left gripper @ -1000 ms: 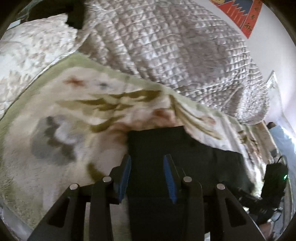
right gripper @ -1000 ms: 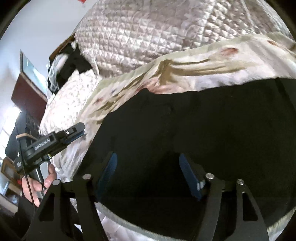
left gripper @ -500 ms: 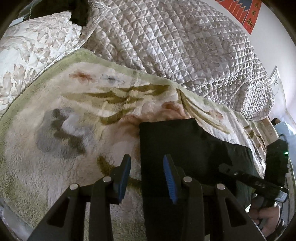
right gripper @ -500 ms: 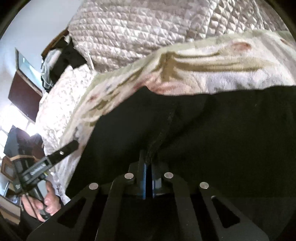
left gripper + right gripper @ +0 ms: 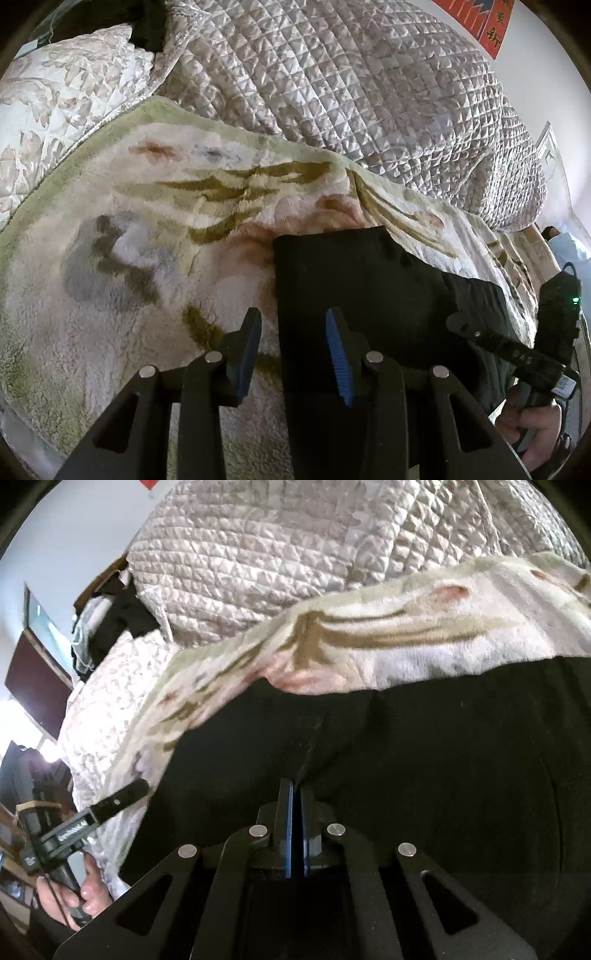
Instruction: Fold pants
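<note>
Black pants (image 5: 369, 295) lay flat on floral fleece blanket (image 5: 147, 221) over bed. Right gripper (image 5: 294, 794) clenched on raised pinch of pants fabric, likely to lift for fold. Left gripper (image 5: 291, 343) released, straddling pants' left edge, poised to grip.

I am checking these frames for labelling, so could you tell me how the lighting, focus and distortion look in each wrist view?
Left wrist view: sharp, evenly daylit, with sheen on the quilted cover; the black pants show little detail. Right wrist view: fisheye bending is strong, a window at the left edge is blown out, and the pants read as a near-featureless dark mass around the right gripper.
</note>
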Available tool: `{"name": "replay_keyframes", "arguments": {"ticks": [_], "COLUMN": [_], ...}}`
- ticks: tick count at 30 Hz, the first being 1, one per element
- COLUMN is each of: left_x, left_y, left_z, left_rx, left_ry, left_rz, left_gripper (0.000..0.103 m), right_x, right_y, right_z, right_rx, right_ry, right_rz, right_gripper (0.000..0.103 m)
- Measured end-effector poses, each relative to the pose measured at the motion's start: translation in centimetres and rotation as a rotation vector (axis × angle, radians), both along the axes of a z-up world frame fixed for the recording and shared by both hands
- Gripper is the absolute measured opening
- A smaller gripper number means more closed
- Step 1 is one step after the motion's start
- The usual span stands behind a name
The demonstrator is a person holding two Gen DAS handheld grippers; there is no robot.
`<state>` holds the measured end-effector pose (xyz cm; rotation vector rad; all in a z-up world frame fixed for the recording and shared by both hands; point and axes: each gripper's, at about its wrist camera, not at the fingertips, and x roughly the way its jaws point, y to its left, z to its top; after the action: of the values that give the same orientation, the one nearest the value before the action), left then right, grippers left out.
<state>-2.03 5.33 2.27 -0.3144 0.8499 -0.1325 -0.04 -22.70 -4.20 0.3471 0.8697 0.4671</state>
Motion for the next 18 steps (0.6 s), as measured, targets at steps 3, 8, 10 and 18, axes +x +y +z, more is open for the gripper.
{"name": "replay_keyframes", "arguments": {"ticks": [3, 8, 10, 18], "left_x": [0.0, -0.2, -0.2, 0.2], "left_y": [-0.3, -0.5, -0.5, -2.9], "left_z": [-0.2, 0.1, 0.4, -1.2], "left_rx": [0.007, 0.028, 0.034, 0.052], "left_ry": [0.006, -0.005, -0.02, 0.038], "left_rz": [-0.01, -0.012, -0.008, -0.11], "left_gripper": [0.039, 0.039, 0.039, 0.039], "right_x": [0.0, -0.6, -1.3, -2.3], "right_y": [-0.3, -2.1, -2.7, 1.8], "right_z": [0.1, 1.1, 2.1, 0.7], "right_rx": [0.014, -0.021, -0.01, -0.142], "right_ry": [-0.003, -0.035, -0.07, -0.042], "right_rz": [-0.006, -0.094, -0.085, 0.104], "right_gripper": [0.002, 0.003, 0.003, 0.003]}}
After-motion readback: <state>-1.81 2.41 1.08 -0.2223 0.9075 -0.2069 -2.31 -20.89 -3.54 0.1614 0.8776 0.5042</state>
